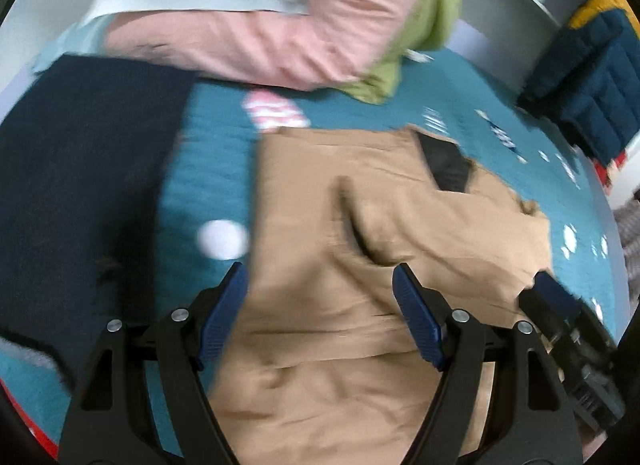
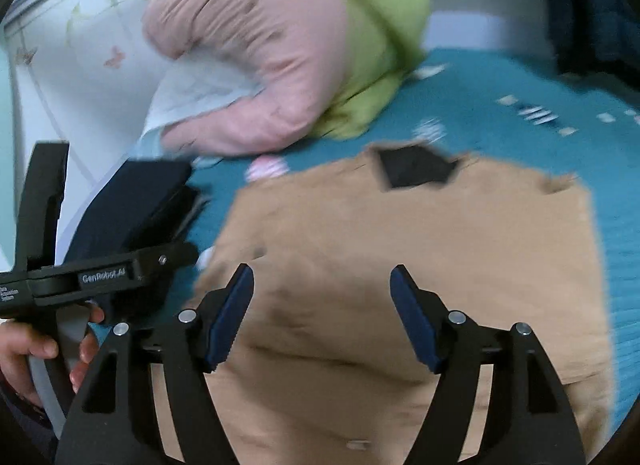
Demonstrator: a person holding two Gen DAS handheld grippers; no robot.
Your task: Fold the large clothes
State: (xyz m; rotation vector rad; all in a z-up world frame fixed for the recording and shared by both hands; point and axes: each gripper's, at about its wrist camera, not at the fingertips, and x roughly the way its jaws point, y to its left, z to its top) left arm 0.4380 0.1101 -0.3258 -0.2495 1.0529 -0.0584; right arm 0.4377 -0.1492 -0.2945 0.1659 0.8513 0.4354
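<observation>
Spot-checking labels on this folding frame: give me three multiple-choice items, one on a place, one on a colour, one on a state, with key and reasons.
1. Where does the dark navy garment lie relative to the tan garment, seen from the left wrist view?
A. To its left
B. On top of it
C. To its right

2. What colour is the bedspread under the clothes?
A. Red
B. Teal
C. Grey

3. What state is the right gripper in?
A. Shut on the tan garment
B. Shut on nothing
C. Open, holding nothing

Key:
1 A: a strip of bedspread separates it from the tan garment's left edge.
2 B: teal with small white markings shows around every garment.
3 C: its blue fingers stand wide apart above the tan cloth, nothing between them.
</observation>
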